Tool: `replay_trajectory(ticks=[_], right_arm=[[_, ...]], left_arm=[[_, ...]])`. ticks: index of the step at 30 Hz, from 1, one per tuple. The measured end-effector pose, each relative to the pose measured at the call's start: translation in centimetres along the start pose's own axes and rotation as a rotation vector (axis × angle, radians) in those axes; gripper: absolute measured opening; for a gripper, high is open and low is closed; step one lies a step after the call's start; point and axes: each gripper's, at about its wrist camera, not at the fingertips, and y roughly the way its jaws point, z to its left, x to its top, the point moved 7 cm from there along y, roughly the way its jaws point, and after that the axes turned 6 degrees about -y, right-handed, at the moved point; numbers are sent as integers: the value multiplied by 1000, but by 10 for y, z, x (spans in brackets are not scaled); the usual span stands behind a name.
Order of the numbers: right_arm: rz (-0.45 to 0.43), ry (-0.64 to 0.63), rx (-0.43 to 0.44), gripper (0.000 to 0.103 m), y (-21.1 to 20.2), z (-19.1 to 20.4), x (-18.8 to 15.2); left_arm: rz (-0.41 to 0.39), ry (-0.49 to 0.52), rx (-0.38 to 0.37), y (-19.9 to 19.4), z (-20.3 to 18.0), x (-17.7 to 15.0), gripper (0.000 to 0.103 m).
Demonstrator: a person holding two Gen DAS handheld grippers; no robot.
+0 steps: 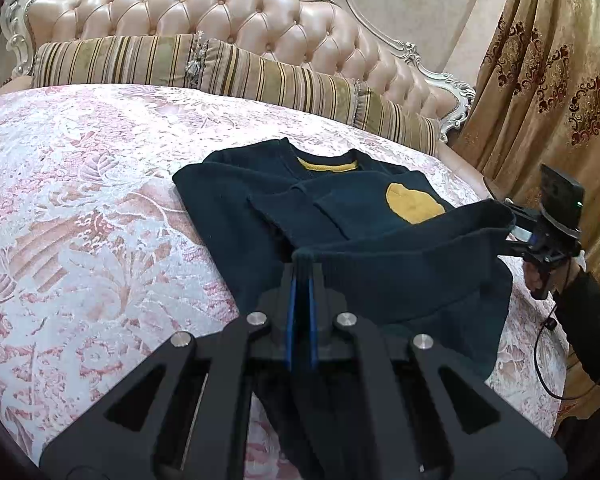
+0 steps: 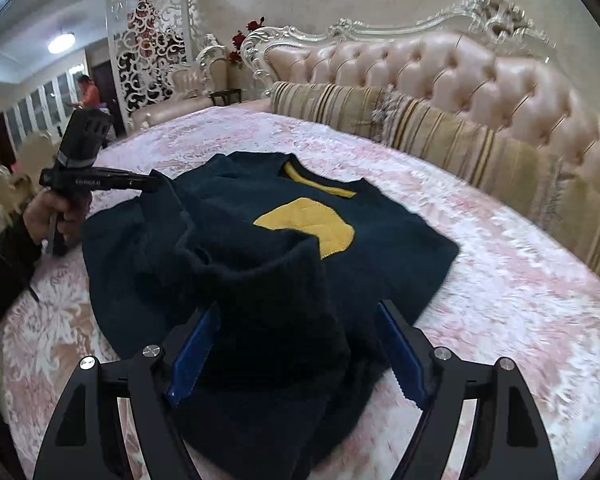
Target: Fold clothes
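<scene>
Sweater hem raised for folding

Left gripper [image 1: 302, 268] pinches the navy sweater's [image 2: 380, 240] hem; right gripper [image 2: 296, 332], spread, straddles it.

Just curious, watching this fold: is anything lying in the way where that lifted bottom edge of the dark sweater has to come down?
Nothing visible does. The sweater lies flat on the bed cover, its top with the yellow patch bare. The left tool pinches the hem; the right tool stands open around it.
</scene>
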Motion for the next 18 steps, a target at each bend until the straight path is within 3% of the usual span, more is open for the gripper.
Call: replay_trajectory(ticks=[2,3,4,5,6,7,8,11,13,15,18], right_arm=[[-4,9,53,79,7,-2,1],[-4,19,70,67,8,-2,1],[-5,31,84,47,9,-3,0],[-5,42,98,23,10,-3,0],[-12,44,90,21,9,-4,0],[-17,42,83,20,8,-3,-1],[-16,40,79,20,8,-1,-3],[-19,42,45,26,8,0,-4],[-5,58,28,42,10,-2,-5],[-9,71,19,67,9,-4,-6],[-17,92,3,75,6,-8,-8]], left_arm=[[0,-2,-1,0,0,0,8],[-2,-4,0,-1,1,0,9],[-4,-2,0,-2,1,0,13],[-6,1,0,-2,1,0,27],[-13,6,-3,-4,0,0,37],[-21,13,-6,-6,-1,0,60],[-30,20,-10,-8,-2,0,67],[-36,47,-18,-11,-6,0,67],[-28,50,-18,-8,-7,-1,67],[-17,53,-26,-5,-9,-1,60],[2,60,-18,-1,-10,-2,34]])
